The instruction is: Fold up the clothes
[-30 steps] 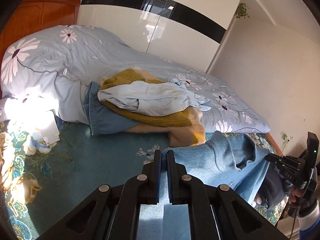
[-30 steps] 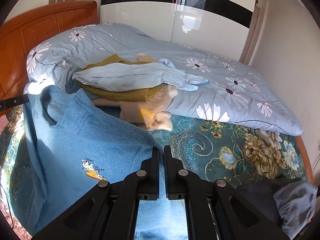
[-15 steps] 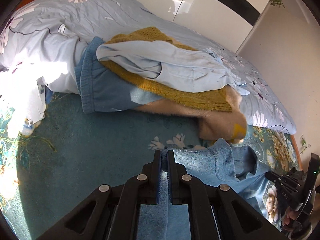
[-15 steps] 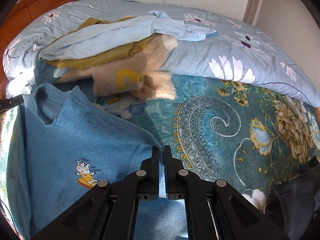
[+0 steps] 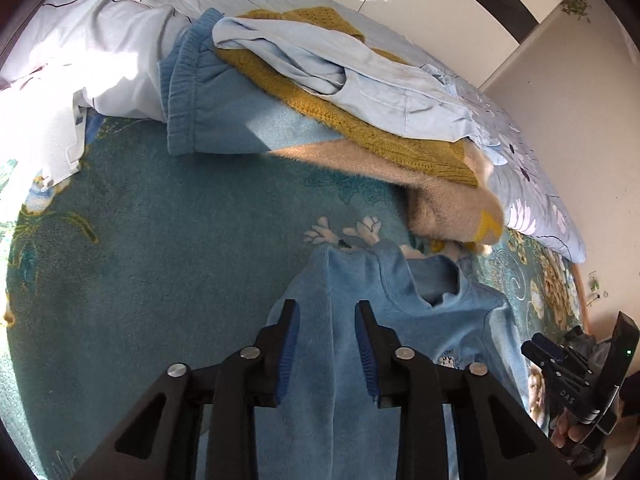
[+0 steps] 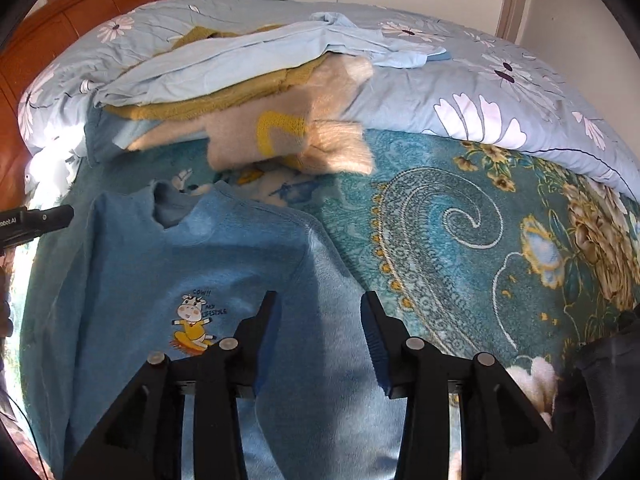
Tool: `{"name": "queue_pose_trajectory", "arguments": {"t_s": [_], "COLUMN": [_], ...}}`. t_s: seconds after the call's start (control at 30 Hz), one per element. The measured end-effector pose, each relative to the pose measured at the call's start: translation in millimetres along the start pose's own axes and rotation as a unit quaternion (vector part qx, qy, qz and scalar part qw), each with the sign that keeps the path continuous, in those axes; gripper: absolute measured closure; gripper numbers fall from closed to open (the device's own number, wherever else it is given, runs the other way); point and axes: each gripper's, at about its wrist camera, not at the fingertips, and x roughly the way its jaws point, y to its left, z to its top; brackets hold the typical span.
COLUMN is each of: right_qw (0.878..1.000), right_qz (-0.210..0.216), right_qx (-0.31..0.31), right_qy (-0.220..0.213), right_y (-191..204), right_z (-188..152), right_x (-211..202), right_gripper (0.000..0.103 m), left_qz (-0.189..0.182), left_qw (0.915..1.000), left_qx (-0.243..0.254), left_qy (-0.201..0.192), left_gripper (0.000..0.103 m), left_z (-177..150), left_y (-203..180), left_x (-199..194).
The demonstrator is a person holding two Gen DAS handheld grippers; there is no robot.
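A blue fleece sweatshirt (image 6: 168, 264) with a small cartoon cow print (image 6: 194, 322) lies face up on the teal floral blanket (image 6: 460, 232), collar toward the pillows. My left gripper (image 5: 326, 312) stands over its one shoulder (image 5: 340, 280), jaws opening, with a ridge of fleece between the pads and not pressed. My right gripper (image 6: 318, 302) is over the other shoulder and sleeve, jaws also opening, fabric lying loose beneath them. The right gripper (image 5: 576, 376) shows at the right edge of the left wrist view, in a hand.
A heap of clothes (image 5: 320, 92) sits beyond the sweatshirt: pale blue shirt, mustard knit, cream fleece, blue garment. A flowered duvet (image 6: 500, 92) runs behind it. Dark clothing (image 6: 600, 392) lies at lower right. The wooden headboard (image 6: 48, 52) stands at left.
Both grippers came down onto the bed with the sweatshirt, which now lies flat. Both pairs of jaws, shut on the shoulders before, have parted and let the fabric go.
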Motion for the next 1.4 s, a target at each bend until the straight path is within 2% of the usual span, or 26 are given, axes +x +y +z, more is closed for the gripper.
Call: {"name": "queue_pose_trajectory", "arguments": {"t_s": [0.13,0.2,0.33,0.43,0.53,0.63,0.73,0.87,1.0,1.1,1.27,1.33,1.4], "right_qw": [0.999,0.999,0.993,0.987,0.982,0.973,0.973,0.976,0.982,0.987,0.976,0.97,0.968], "right_qz": [0.018,0.012,-0.015,-0.006,-0.027,-0.008,-0.001,0.008,-0.019,-0.087,-0.189,-0.221,-0.232], "right_qx": [0.03,0.049,0.117,0.158,0.187,0.23,0.228,0.214,0.183,0.133,0.1,0.093,0.096], "right_qy": [-0.019,-0.013,0.023,0.043,0.03,0.025,0.021,0.027,0.032,0.013,-0.035,-0.037,-0.024], "right_y": [-18.9,-33.2,-70.5,-85.3,-93.2,-103.0,-95.8,-83.3,-79.5,-85.7,-117.9,-128.4,-136.9], "right_z": [-47.0,-80.2,-152.1,-194.2,-220.4,-236.8,-239.7,-239.0,-230.2,-207.4,-152.6,-135.1,-124.7], "right_x": [-36.9,-48.9,-58.4,-62.3,-72.8,-75.9,-77.4,-74.3,-77.1,-97.9,-134.9,-138.0,-131.6], "right_gripper": [0.053,0.053,0.053,0.053,0.053,0.053,0.054,0.094,0.099,0.099,0.099,0.099,0.099], "left_qz": [-0.006,-0.002,0.027,0.023,0.008,0.008,0.012,0.006,0.009,0.011,0.01,0.01,0.01], "left_qw": [0.9995,0.9989,0.998,0.9991,0.9997,0.9999,0.9997,0.9998,0.9997,0.9997,0.9998,0.9997,0.9995], "left_qx": [0.024,0.035,0.033,0.007,-0.01,0.004,0.014,0.011,0.017,0.014,0.016,0.021,0.027], "left_qy": [-0.018,-0.031,-0.047,-0.034,-0.022,-0.015,-0.014,-0.013,-0.016,-0.016,-0.007,0.0,0.01], "left_gripper": [0.056,0.05,0.046,0.046,0.046,0.046,0.046,0.046,0.046,0.046,0.046,0.046,0.046], "left_z": [-40.9,-66.6,-117.5,-144.8,-161.1,-170.3,-175.4,-179.5,-181.8,-182.1,-186.0,-190.4,-196.2], "left_y": [3.8,9.6,27.4,39.5,42.1,34.7,27.0,22.7,18.5,20.6,22.8,20.8,17.4], "left_x": [-33.3,-49.1,-69.9,-73.7,-77.6,-81.5,-84.2,-87.3,-92.0,-95.5,-94.6,-91.9,-87.6]}}
